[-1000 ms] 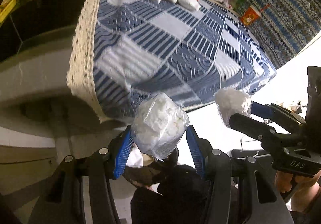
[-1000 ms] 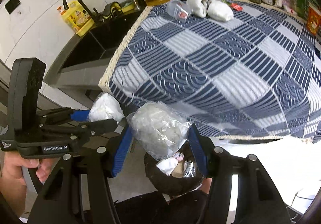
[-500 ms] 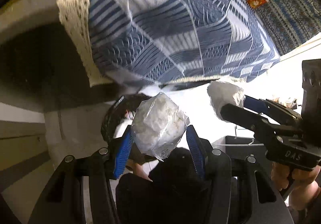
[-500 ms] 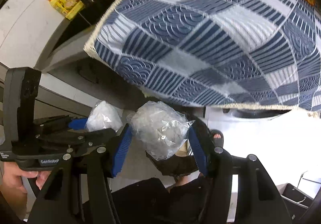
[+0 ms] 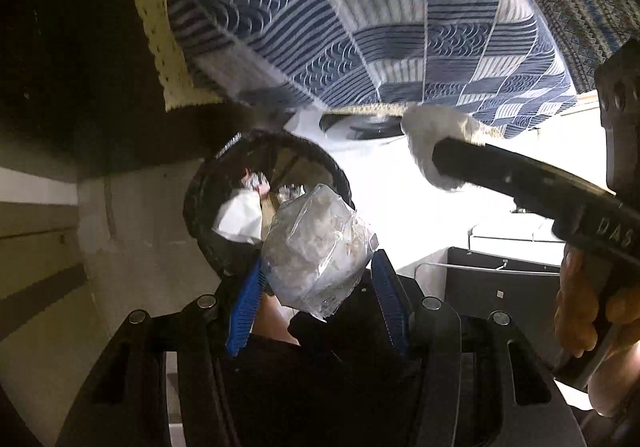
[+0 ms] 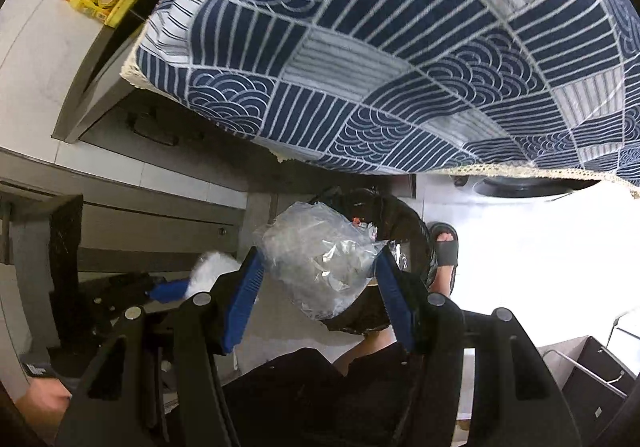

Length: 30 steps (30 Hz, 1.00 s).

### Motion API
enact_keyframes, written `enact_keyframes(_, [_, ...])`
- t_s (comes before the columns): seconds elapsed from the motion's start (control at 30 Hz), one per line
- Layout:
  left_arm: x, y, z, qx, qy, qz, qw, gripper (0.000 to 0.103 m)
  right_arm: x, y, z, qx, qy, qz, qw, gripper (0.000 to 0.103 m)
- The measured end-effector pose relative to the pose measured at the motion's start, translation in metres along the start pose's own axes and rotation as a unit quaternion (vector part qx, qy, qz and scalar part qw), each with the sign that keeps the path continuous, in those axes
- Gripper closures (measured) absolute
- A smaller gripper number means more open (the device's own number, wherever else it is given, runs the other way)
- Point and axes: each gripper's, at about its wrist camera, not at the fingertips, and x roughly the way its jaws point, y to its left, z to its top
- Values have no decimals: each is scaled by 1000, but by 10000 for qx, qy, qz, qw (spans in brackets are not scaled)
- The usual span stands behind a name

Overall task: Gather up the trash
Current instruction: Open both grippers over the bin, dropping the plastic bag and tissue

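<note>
The left gripper (image 5: 318, 279) has its blue fingers (image 5: 244, 303) clamped partway on a clear plastic bag of white scraps (image 5: 316, 247), held above a black-lined trash bin (image 5: 200, 207) on the floor. The right gripper (image 6: 316, 279) likewise pinches a crumpled clear bag (image 6: 320, 251) over the same bin (image 6: 404, 219). The blue patterned cloth (image 6: 400, 47) covering the surface overhangs just beyond the bin. A sandalled foot (image 6: 444, 251) stands right beside the bin, and a dark crate (image 5: 496, 287) sits at the near right.
</note>
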Motion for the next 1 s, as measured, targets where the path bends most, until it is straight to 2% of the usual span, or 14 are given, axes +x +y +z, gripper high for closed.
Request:
enact_keyframes(0.47, [24,5,7,-446,223,-67,9987,50,23,-11,14,179,317,267,9990,44])
enact_keyframes(0.53, [27,5,8,-509,297,-51,9982,41,22,-14,16,278,313,333,9986,40])
enact_keyframes(0.57, [28,4,9,-497,304,34,9983,27,22,-16,17,343,315,409,9981,31])
enact_keyframes(0.6, [28,4,9,-509,302,120,9982,23,22,-20,18,468,331,534,9969,25])
enact_keyframes(0.67, [29,6,10,-595,313,104,9977,22,22,-23,19,549,357,517,9965,25])
enact_keyframes(0.77, [28,7,11,-622,305,159,9975,22,18,-20,19,357,238,333,9985,25])
enact_keyframes(1.0, [20,8,12,-656,234,195,9974,22,10,-22,14,370,179,350,9985,25])
